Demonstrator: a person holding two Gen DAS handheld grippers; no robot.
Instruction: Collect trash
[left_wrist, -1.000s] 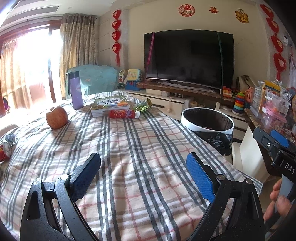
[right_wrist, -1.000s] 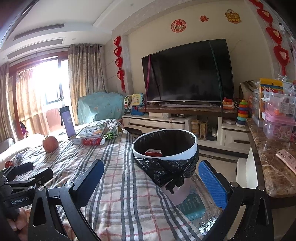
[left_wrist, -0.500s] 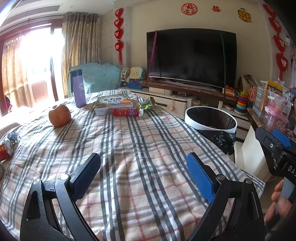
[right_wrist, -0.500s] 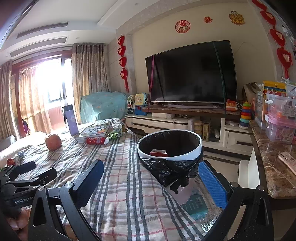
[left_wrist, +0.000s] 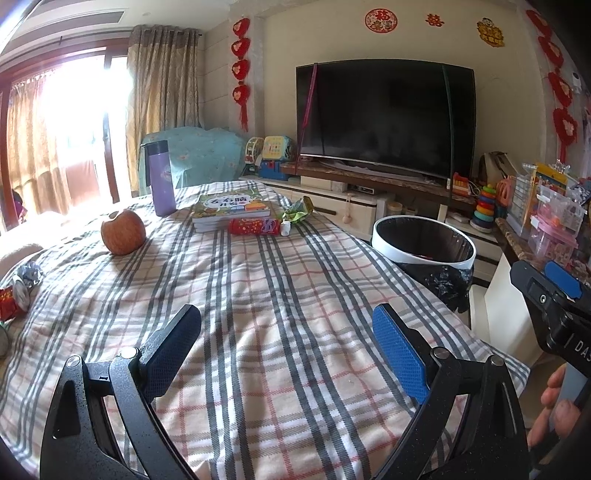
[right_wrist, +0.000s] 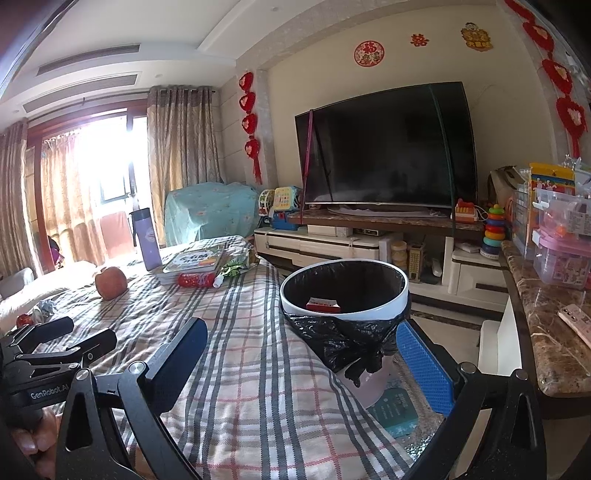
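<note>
In the left wrist view, the left gripper (left_wrist: 286, 341) hovers over the plaid tablecloth (left_wrist: 258, 295) with its jaws spread wide, holding nothing. The red wrapper (left_wrist: 254, 226) lies far on the table, its long axis left to right, just beside the books (left_wrist: 231, 210). An apple (left_wrist: 122, 232) sits far left.

In the right wrist view, the right gripper (right_wrist: 303, 358) is also spread wide and empty. The trash bin (right_wrist: 345, 295) stands just right of the table, with a red packet (right_wrist: 323, 305) inside.
</note>
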